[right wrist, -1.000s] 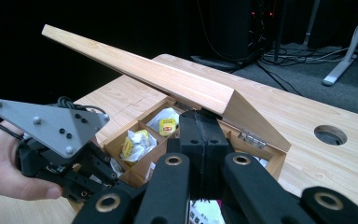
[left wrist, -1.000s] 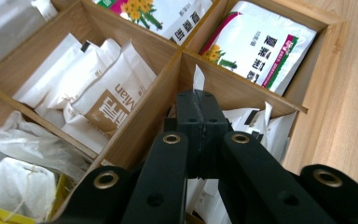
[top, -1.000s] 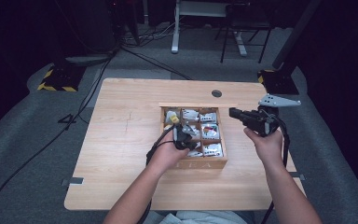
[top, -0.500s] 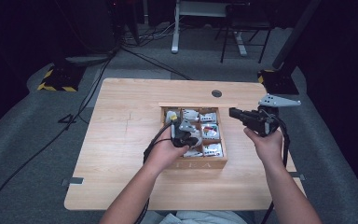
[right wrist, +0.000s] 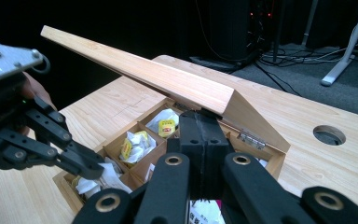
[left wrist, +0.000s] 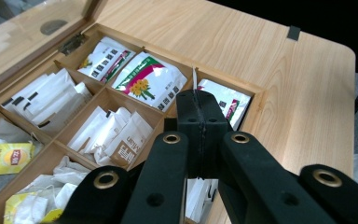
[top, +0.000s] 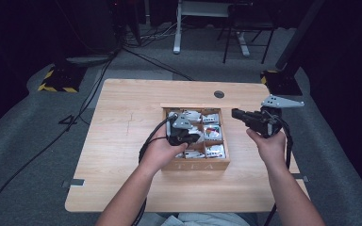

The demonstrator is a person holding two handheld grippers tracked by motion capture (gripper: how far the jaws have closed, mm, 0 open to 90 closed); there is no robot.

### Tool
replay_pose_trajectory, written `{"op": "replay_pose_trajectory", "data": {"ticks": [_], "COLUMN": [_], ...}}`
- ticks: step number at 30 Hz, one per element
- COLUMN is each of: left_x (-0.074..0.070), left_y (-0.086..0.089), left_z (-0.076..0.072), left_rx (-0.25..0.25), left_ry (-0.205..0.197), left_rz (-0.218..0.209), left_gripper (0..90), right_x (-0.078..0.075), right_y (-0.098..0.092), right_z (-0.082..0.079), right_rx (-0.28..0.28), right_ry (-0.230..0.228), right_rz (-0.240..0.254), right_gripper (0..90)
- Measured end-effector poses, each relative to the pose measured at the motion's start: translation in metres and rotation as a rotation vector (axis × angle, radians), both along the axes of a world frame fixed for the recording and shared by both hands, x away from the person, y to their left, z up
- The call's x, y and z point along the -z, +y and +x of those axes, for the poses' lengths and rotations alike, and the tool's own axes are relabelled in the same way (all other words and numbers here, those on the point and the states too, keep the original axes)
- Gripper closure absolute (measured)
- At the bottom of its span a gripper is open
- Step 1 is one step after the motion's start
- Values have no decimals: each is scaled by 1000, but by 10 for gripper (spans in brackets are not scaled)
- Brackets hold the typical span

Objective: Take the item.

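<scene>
Over the near half of the pale wooden table [top: 118,155] we hold the left gripper [top: 188,136], fingers pressed together on a thin white edge, perhaps a packet's, above the open wooden tea box [top: 195,165] of paper sachets. Farther right, our right gripper [top: 238,114] hovers beside the box, fingers together, empty, near its raised hinged lid [right wrist: 144,74].

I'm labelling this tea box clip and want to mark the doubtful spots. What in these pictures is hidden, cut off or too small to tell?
- Left gripper view: whether the shut left gripper holds the thin white edge at its tips; its jaws hide it.
- High view: print on the tea bags, too small.
- Right gripper view: the tea box front compartments, hidden by the right gripper; the raised lid hides the back ones.
</scene>
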State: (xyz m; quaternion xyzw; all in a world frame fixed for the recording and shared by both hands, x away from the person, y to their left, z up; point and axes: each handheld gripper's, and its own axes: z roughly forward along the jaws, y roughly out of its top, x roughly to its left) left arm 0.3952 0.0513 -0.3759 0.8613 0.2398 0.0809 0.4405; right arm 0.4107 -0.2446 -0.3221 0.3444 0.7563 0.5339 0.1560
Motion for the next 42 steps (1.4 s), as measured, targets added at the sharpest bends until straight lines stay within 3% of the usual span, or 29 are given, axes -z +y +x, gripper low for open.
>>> {"op": "replay_pose_trajectory", "data": {"ticks": [10,23,42], "left_x": [-10,-24,-30], "left_y": [8,21,62], "left_z": [-6,-11,-19], "left_rx": [5,-1,-63], "left_ry": [-17,-45,-78], "left_rz": [-17,-76,-94], "left_gripper": [900,900,900], "right_x": [0,0,0], "right_y": [0,0,0], "right_z": [0,0,0], "right_rx": [0,0,1], "right_ry": [-1,-1,1], "right_rz": [-1,-1,1], "right_gripper": [899,899,899]}}
